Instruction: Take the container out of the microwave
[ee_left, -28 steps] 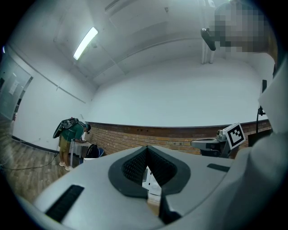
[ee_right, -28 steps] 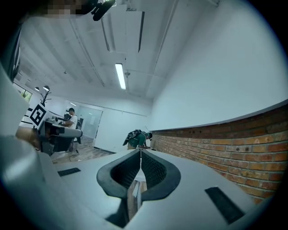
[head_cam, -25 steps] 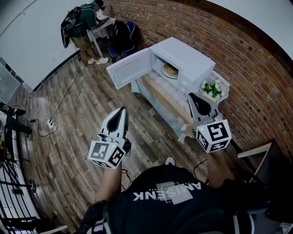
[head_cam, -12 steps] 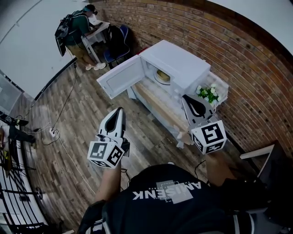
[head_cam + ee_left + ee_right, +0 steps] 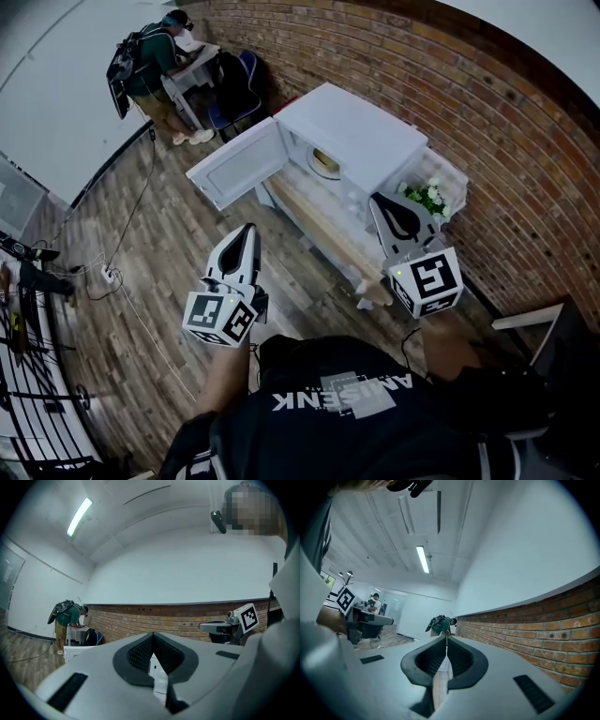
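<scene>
The white microwave (image 5: 352,131) stands on a wood-topped table (image 5: 314,217) against the brick wall, its door (image 5: 234,169) swung open to the left. Inside lies a pale round container (image 5: 325,161) on the turntable. My left gripper (image 5: 249,229) hovers over the floor, short of the door, shut and empty. My right gripper (image 5: 377,200) is over the table's right part, beside the microwave's front, also shut with nothing in it. The left gripper (image 5: 152,634) shows its closed tips with the microwave (image 5: 158,679) behind. The right gripper (image 5: 446,637) points along the brick wall.
A potted plant with white flowers (image 5: 427,197) sits right of the microwave. A person (image 5: 150,56) stands at a desk in the far corner beside a blue chair (image 5: 239,80). A cable and power strip (image 5: 105,275) lie on the wooden floor. A chair (image 5: 530,319) is at my right.
Both grippers have been carried forward toward the microwave, which now sits nearer and further left in the head view. Both stay shut.
</scene>
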